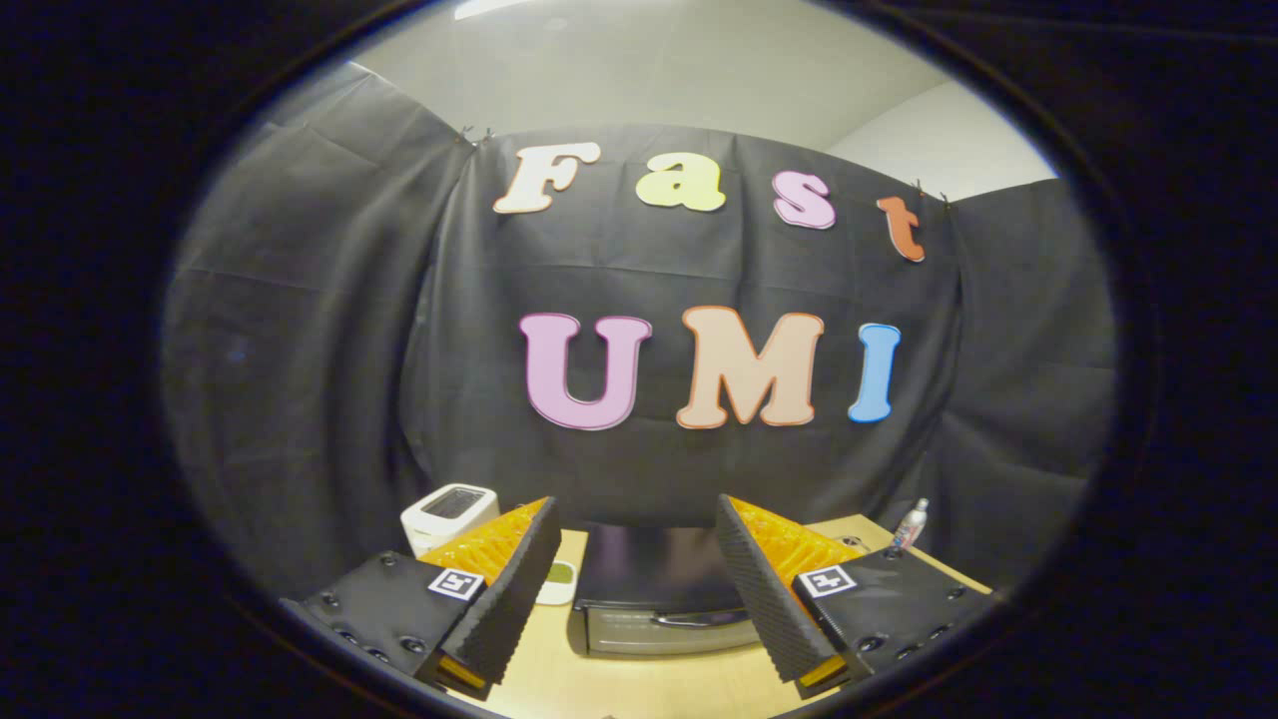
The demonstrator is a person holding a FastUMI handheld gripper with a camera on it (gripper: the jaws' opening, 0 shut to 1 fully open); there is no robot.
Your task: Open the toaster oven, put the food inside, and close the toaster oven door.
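Nearest of all is the hand-held gripper [639, 589], its two fingers spread wide with nothing between them but open air. Neither finger touches anything; both hang above the table [649, 684], a pale wooden surface that runs underneath them.

Just ahead of the fingers, framed in the gap between them, sits the toaster oven [664, 594]. It is a dark box with a shiny top, its door shut, and a curved handle [704, 619] runs across the upper part of the silver front. It stands square on the table, facing the gripper, at about twelve o'clock from the fingertips.

At roughly ten o'clock from the toaster oven, beyond the left finger, stands a white pop-up toaster [449, 514] with a dark slot on top, near the back of the table. Just beside the toaster oven at its nine o'clock lies a small white dish [559, 581] holding something green; the left finger hides part of it, so I cannot tell what the green thing is.

Off at two o'clock, beyond the right finger, a small bottle [911, 524] with a white cap stands upright near the far corner of the table, well apart from the toaster oven. Black cloth [300, 399] hangs behind everything as the booth's wall.
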